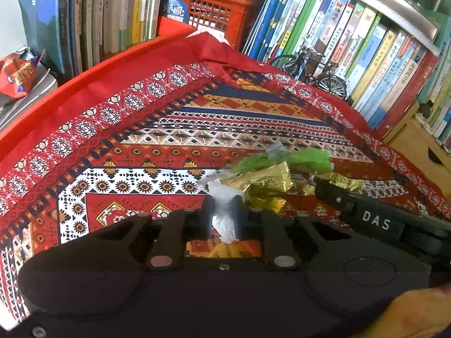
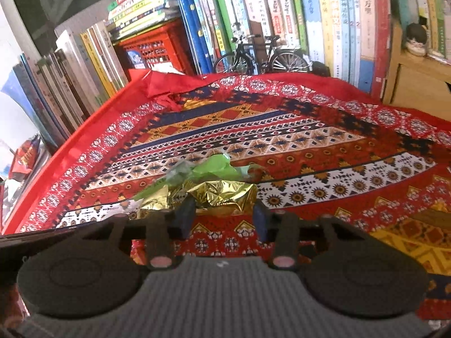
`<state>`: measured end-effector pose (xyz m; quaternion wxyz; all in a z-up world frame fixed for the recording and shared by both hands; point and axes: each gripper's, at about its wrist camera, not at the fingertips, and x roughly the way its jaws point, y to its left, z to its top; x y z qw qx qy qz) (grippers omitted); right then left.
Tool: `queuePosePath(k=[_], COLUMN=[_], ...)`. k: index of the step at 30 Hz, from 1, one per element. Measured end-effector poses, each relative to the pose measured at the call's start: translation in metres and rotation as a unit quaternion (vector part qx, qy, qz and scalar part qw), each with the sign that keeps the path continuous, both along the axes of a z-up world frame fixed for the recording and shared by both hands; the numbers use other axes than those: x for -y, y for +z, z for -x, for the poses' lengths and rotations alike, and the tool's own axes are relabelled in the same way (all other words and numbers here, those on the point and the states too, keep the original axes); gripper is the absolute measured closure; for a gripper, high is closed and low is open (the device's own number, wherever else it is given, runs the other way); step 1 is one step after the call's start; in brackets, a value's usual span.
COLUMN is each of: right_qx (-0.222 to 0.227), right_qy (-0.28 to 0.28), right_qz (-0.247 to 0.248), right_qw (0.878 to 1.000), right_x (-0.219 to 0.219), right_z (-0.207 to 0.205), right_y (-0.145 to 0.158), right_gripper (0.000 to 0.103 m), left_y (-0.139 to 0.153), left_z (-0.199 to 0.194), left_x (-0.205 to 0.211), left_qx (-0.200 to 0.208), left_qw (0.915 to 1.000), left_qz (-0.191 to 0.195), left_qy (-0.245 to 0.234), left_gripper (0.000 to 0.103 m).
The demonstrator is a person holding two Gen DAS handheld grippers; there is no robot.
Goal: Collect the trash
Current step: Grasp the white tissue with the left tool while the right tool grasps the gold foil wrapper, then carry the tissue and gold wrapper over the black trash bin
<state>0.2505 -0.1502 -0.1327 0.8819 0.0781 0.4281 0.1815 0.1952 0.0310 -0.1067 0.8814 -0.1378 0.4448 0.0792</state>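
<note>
A crumpled white tissue sits between the blue pads of my left gripper, which is shut on it just above the patterned red cloth. Right behind it lie a gold foil wrapper and a green wrapper. A black finger of the right gripper reaches in from the right beside the foil. In the right wrist view the gold foil wrapper fills the gap at the tips of my right gripper, and both pads touch its sides. The green wrapper lies behind it.
Rows of upright books wall the cloth at the back and on both sides. A red plastic crate and a model bicycle stand at the far edge. A red snack bag lies at the left and a wooden drawer box stands at the right.
</note>
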Motion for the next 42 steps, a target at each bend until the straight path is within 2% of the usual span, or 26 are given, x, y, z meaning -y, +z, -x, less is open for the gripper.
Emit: queuePosePath(k=[14,25,33,42], right_qx=[-0.009,0.009,0.024,0.059], right_qy=[-0.005,-0.027,-0.046,-0.091], right_qz=[-0.008,-0.016,-0.018,-0.020], right_qw=[1.000,0.999,0.998,0.994], right_x=[0.027,0.040,0.040,0.031], right_z=[0.048,0.095,0.162,0.273], right_y=[0.020,0.044,0.067,0.102], right_gripper=[0.055,0.056,0.056,0.056], left_y=[0.027,0.059,0.081,0.112], left_z=[0.040,0.088,0.152,0.259], left_x=[0.016,0.024,0.018,-0.001], left_qx=[0.013,0.037,0.051,0.080], left_qw=[0.9999,0.9989,0.9975,0.9927], left_qz=[-0.002,-0.011,-0.012,-0.004], left_qy=[-0.008,-0.029,-0.047,-0.090], left_gripper=[0.089,0.090,0.090,0.090])
